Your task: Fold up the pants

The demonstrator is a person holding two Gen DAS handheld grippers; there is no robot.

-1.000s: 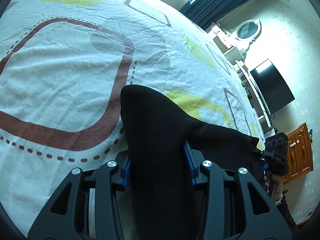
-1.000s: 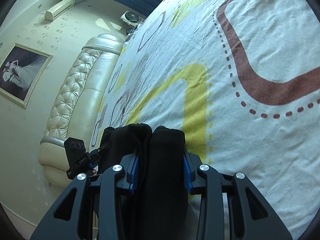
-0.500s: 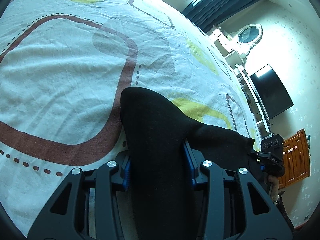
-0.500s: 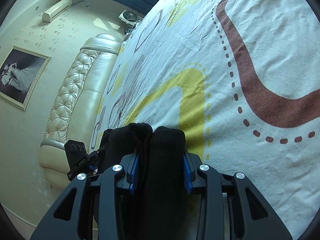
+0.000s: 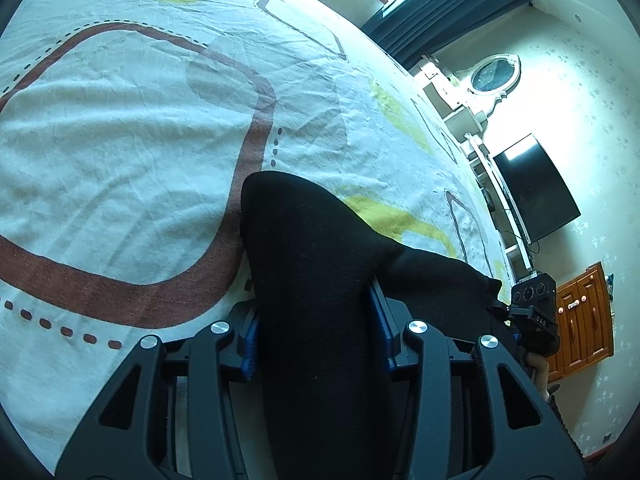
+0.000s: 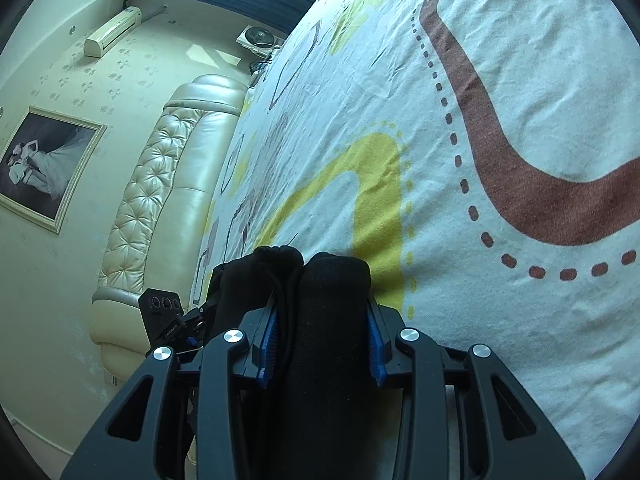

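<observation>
While tools clamp black pants (image 5: 316,280), "DAS" label (image 5: 541,320).

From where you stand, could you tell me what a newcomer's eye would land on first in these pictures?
The black pants dominate: a thick bundle fills the middle of each wrist view, clamped in the left gripper and the right gripper. Behind them spreads the white bedsheet with bold brown loops and yellow shapes. At the edges sit a cream tufted headboard in the right view and a dark wall television in the left.
</observation>
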